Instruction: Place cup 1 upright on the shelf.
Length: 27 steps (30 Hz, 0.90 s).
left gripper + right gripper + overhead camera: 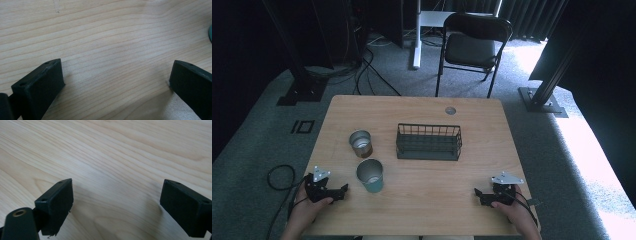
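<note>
Both grippers rest wide apart and empty at the near edge of the pale wooden table (422,107).

The left gripper (343,189) sits just beside the teal metal cup (371,175), upright near the table's front left; the right gripper (477,192) lies well apart from it. A brown-banded steel cup (360,143) stands behind, beside a dark wire basket (429,142). The teal cup looks light, stiff and slippery, so a pinch across the rim wall seems best. Whether anything lies inside the cups is hard to make out; in the left gripper view the cup is cut off at the frame's edge (210,33).
</note>
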Each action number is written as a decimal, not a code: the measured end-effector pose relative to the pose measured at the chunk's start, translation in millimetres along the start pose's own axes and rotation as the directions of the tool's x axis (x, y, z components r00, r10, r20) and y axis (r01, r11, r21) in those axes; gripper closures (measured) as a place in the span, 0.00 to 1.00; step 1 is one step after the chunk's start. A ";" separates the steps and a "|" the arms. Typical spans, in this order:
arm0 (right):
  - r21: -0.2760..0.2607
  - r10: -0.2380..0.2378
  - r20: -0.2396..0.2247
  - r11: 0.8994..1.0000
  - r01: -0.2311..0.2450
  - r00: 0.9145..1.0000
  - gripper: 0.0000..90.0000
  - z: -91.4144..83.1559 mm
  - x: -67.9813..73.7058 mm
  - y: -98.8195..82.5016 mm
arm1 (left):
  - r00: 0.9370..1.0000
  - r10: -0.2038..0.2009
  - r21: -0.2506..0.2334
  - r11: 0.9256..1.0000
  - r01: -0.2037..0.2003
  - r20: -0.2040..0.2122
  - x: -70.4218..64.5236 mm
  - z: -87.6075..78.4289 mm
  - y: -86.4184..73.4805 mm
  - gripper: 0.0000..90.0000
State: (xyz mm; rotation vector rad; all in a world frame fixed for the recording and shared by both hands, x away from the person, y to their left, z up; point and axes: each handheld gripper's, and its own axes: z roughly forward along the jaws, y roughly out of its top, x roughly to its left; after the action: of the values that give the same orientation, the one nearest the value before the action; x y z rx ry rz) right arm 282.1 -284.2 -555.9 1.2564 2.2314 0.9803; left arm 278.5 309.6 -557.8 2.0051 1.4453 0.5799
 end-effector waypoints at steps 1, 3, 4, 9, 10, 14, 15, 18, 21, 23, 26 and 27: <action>-0.002 -0.004 -0.004 1.000 0.004 1.000 0.12 0.3 1.1 1.3 | 1.000 0.000 0.000 1.000 0.000 0.000 0.0 0.0 0.0 0.00; -0.007 -0.012 -0.012 1.000 0.012 1.000 0.12 1.3 3.2 4.0 | 1.000 0.000 0.000 1.000 0.000 0.000 0.0 0.0 0.0 0.00; -0.010 -0.016 -0.017 1.000 0.015 1.000 0.12 1.8 4.5 5.3 | 1.000 0.000 0.000 1.000 0.000 0.000 0.0 0.0 0.0 0.00; -0.017 -0.035 -0.050 0.999 0.034 0.998 0.12 5.0 11.0 10.1 | 1.000 0.000 0.000 1.000 0.000 0.000 0.0 0.0 0.0 0.00; -0.017 -0.035 -0.050 0.999 0.034 0.998 0.12 5.0 11.0 10.1 | 1.000 0.000 0.000 1.000 0.000 0.000 0.0 0.0 0.0 0.00; -0.038 -0.045 -0.089 0.998 0.041 0.995 0.12 8.4 18.2 14.6 | 1.000 0.000 0.000 1.000 0.000 0.000 0.0 0.0 0.0 0.00; -0.038 -0.045 -0.089 0.998 0.041 0.995 0.12 8.4 18.2 14.6 | 1.000 0.000 0.000 1.000 0.000 0.000 0.0 0.0 0.0 0.00; -0.038 -0.062 -0.103 0.998 0.058 0.993 0.12 10.4 23.5 18.7 | 1.000 0.000 0.000 1.000 0.000 0.000 0.0 0.0 0.0 0.00; -0.040 -0.067 -0.108 0.997 0.063 0.992 0.12 11.6 26.7 20.8 | 1.000 0.000 0.000 1.000 0.000 0.000 -0.1 0.0 0.0 0.00; -0.043 -0.075 -0.118 0.997 0.070 0.990 0.12 13.0 30.0 22.6 | 1.000 0.000 0.000 1.000 0.000 0.000 0.0 0.0 0.0 0.00; -0.043 -0.090 -0.140 0.995 0.085 0.986 0.12 17.6 36.9 25.3 | 1.000 0.000 0.000 1.000 0.000 0.000 0.0 0.0 0.0 0.00; -0.043 -0.090 -0.140 0.995 0.085 0.986 0.12 17.6 36.9 25.3 | 1.000 0.000 0.000 1.000 0.000 0.000 -0.1 0.0 0.0 0.00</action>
State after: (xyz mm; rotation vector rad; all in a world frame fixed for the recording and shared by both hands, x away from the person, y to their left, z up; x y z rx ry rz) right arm 288.6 -237.0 -549.2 1.0943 2.3424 1.1026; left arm 278.4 309.6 -557.8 2.0049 1.4454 0.5799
